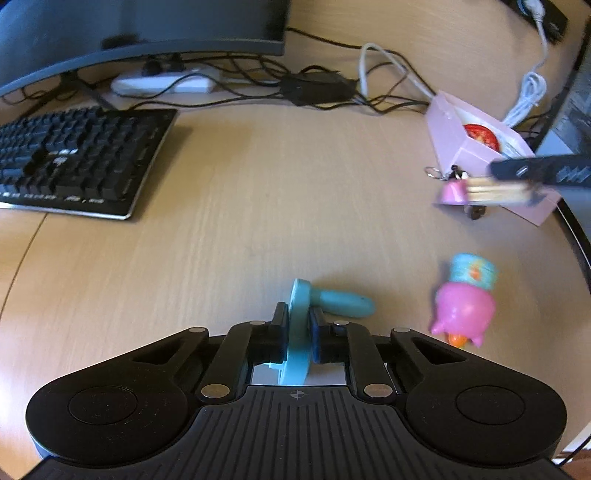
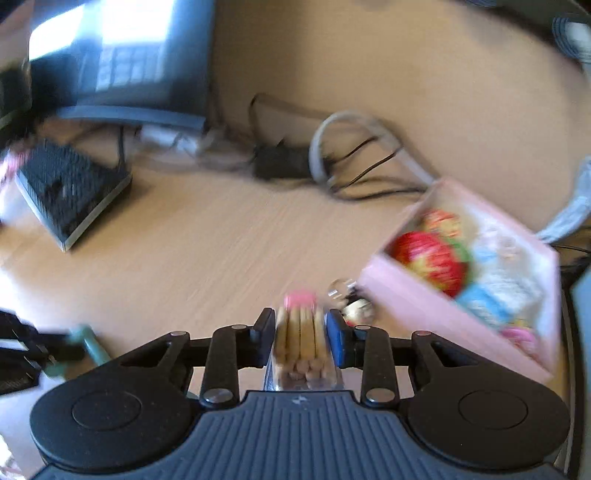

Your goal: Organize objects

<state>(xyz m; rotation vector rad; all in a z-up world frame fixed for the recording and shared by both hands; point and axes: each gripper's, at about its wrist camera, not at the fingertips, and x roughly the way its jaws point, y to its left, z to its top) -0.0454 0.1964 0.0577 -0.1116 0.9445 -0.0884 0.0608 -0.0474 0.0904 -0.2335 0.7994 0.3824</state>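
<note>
My left gripper [image 1: 297, 319] is shut on the flat disc of a teal toy [image 1: 343, 304]; the toy's stubby handle sticks out to the right, low over the wooden desk [image 1: 258, 192]. My right gripper [image 2: 301, 325] is shut on a clear pack of wooden pencils [image 2: 301, 339] with a pink end. In the left wrist view that pencil pack [image 1: 495, 192] hangs just in front of the pink box [image 1: 448, 142], under one dark finger [image 1: 535, 171]. The pink box [image 2: 424, 295] holds a red ball [image 2: 428, 262] and other small toys. A pink toy with a blue cap [image 1: 463, 301] lies on the desk, right of the teal toy.
A black keyboard [image 1: 74, 158] lies at the far left under a monitor [image 1: 140, 29]. Tangled cables and a power strip [image 1: 166, 83] run along the back. A small keychain [image 1: 437, 172] lies at the box's front corner. The desk's edge [image 1: 576, 236] curves close on the right.
</note>
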